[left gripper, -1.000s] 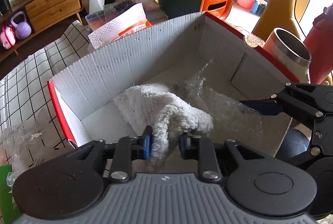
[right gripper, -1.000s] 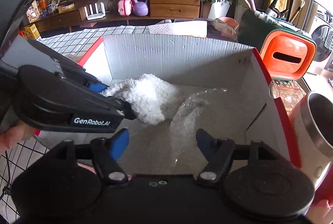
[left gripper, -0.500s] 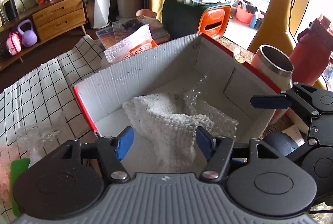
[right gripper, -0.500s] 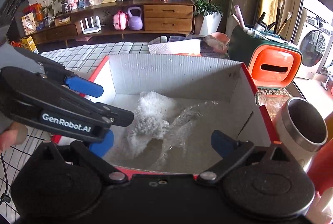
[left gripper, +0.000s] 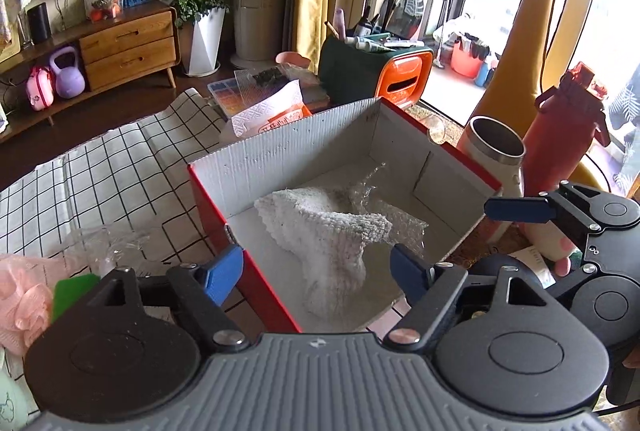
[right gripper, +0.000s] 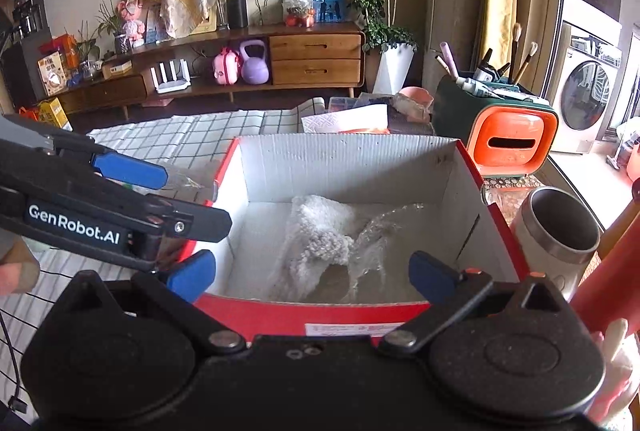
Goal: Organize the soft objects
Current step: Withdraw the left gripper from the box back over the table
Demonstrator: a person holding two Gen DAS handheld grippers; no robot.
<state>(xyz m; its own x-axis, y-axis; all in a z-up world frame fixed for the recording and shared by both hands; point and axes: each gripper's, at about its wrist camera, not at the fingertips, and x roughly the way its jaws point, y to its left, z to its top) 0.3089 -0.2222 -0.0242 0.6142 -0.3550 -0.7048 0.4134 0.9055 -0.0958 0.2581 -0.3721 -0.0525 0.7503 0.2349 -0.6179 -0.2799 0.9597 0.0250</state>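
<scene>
Jaws are spreading empty on left gripper [left gripper: 318,277], wide on right gripper [right gripper: 312,277]; towel [left gripper: 328,231] is lying boxed [left gripper: 288,155]; pink pouf [left gripper: 20,305] probably next.

Fluffy knitted cloth [left gripper: 328,231], corrugated cardboard box [left gripper: 288,155]

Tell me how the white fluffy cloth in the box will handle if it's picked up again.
The white fluffy cloth is slumped in folds, so it probably droops. It looks light. Its nubby pile should grip well, though it may drag the clear plastic wrap along.
</scene>
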